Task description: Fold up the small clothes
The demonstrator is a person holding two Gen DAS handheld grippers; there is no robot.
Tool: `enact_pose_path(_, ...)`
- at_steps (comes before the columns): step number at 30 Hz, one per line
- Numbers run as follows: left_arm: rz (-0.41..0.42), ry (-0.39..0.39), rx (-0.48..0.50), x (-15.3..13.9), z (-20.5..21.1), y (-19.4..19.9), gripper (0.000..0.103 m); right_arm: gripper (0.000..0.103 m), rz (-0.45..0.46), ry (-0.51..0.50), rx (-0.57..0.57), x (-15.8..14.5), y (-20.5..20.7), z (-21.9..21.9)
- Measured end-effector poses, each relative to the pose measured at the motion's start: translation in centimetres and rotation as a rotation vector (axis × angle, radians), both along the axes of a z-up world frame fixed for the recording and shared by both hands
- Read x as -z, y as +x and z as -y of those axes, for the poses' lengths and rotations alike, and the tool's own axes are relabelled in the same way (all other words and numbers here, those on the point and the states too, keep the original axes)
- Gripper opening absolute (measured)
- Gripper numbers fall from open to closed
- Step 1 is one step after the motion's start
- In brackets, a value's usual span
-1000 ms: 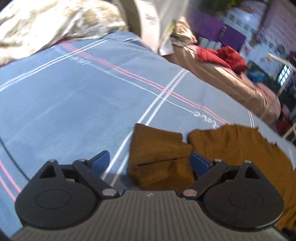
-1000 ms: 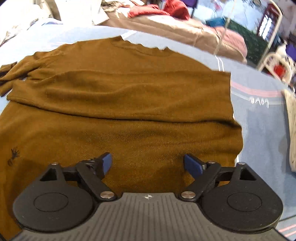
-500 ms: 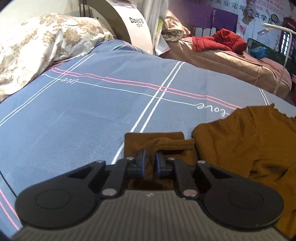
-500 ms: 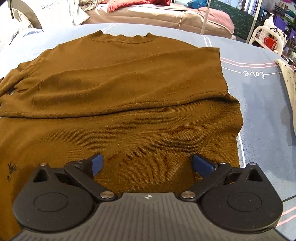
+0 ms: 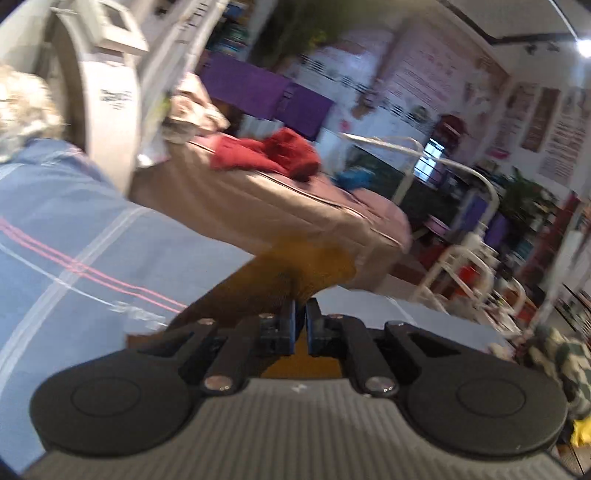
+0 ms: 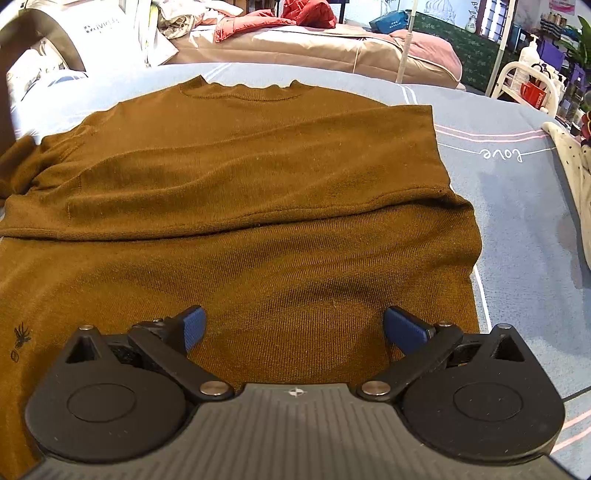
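A brown knit sweater (image 6: 258, 206) lies flat on the blue bedsheet (image 6: 517, 221), neck at the far side, one sleeve folded across its chest. My right gripper (image 6: 291, 328) is open and empty, hovering over the sweater's lower part. My left gripper (image 5: 301, 325) is shut on the cuff of the sweater's other sleeve (image 5: 280, 277) and holds it lifted above the sheet (image 5: 74, 229); the left wrist view is blurred and tilted.
A second bed with a tan cover (image 6: 332, 48) and a red garment (image 6: 288, 14) stands beyond. A white headboard (image 5: 107, 92) and floral pillow (image 5: 22, 110) are at the left. White metal racks (image 5: 461, 266) stand at the right.
My left gripper closed on the sleeve cuff, then lifted it and swung it up and to the right. My right gripper stayed open over the sweater's lower part.
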State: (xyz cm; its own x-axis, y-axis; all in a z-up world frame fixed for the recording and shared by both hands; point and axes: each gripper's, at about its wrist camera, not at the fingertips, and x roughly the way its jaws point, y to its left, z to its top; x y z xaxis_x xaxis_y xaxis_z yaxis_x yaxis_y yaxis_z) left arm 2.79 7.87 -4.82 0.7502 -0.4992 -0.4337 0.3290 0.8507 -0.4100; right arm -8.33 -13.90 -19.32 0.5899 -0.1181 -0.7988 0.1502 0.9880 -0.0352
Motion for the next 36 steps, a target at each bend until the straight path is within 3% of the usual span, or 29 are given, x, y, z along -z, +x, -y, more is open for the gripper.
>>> enact_pose_path(2,-0.018,-0.002,0.100,1.3,5.4,-1.2,0.034,0.103,0.010,0.005,-0.007,0.0,-0.2,0.1)
enact_pose_path(3,-0.045,0.025,0.139,2.1,7.6,-1.7,0.066,0.103,0.013,0.011,-0.012,-0.1,-0.3,0.3)
enact_pose_path(4,-0.068,0.070,0.158,3.0,9.3,-2.2,0.082,0.103,0.013,0.018,-0.018,-0.2,-0.3,0.4)
enact_pose_path(7,-0.048,0.189,0.140,5.2,11.0,-4.0,0.084,0.103,0.015,0.041,-0.027,-0.6,-0.4,1.1)
enact_pose_path(9,-0.077,0.217,0.115,6.4,9.9,-4.5,0.098,0.103,0.039,0.066,-0.009,-0.9,-0.6,1.6)
enact_pose_path(14,-0.143,0.204,-0.059,9.0,2.8,-4.9,0.099,0.103,0.130,0.131,0.021,-2.9,-0.1,3.3)
enact_pose_path(16,-0.178,0.209,-0.116,9.7,0.0,-4.3,0.093,0.103,0.167,0.131,0.009,-3.9,1.1,3.9)
enact_pose_path(21,-0.236,0.187,-0.222,10.3,-5.2,-2.8,0.092,0.103,0.156,0.169,0.031,-3.8,6.5,5.4)
enact_pose_path(27,-0.231,0.205,-0.229,10.4,-6.8,-3.1,0.094,0.103,0.101,0.212,0.033,-1.9,11.0,5.7)
enact_pose_path(31,-0.247,0.219,-0.218,10.8,-6.8,-2.9,0.095,0.103,0.073,0.130,-0.011,-1.4,12.0,4.0)
enact_pose_path(36,-0.260,0.227,-0.190,11.2,-6.1,-3.0,0.096,0.103,0.075,0.115,-0.084,-1.1,12.1,2.9)
